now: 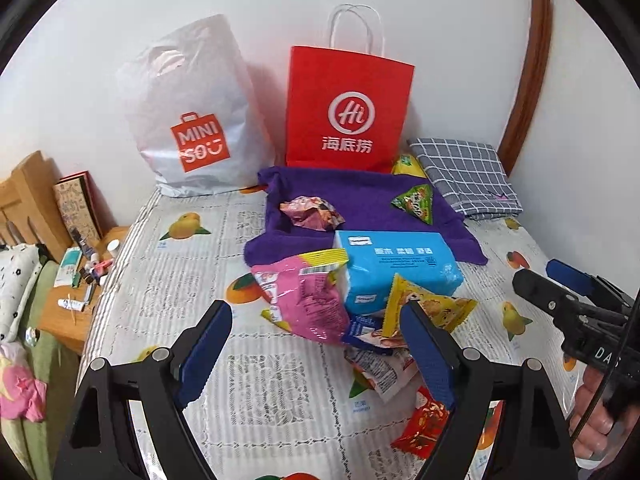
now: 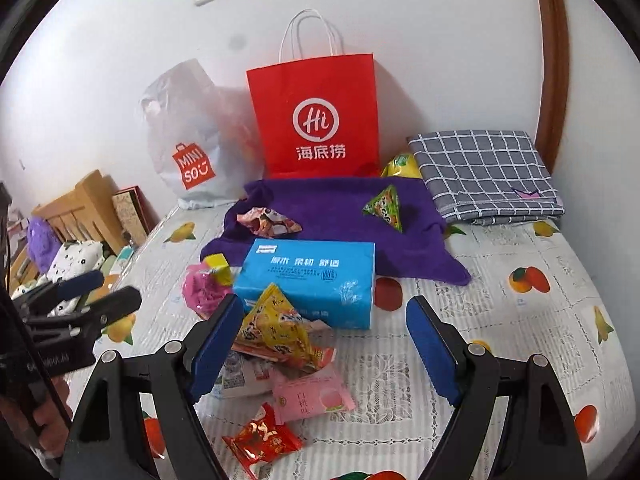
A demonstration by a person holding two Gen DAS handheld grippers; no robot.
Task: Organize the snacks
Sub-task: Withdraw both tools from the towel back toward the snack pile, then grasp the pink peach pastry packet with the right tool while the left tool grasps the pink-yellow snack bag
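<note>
Left gripper [image 1: 316, 344] hovering with jaws spread and empty over the fruit-print table [image 1: 168, 280], pink snack bag [image 1: 308, 300] leaning on the blue tissue pack [image 1: 396, 268], yellow triangular packet [image 2: 272, 320] lying in front, right gripper [image 2: 324, 344] likewise gaping and holding nothing

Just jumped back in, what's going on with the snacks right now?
Nothing is held. The left gripper and right gripper both hang open over loose snack packets around the blue tissue pack. A green triangular packet and a crumpled wrapper lie on the purple cloth, before the red paper bag.
</note>
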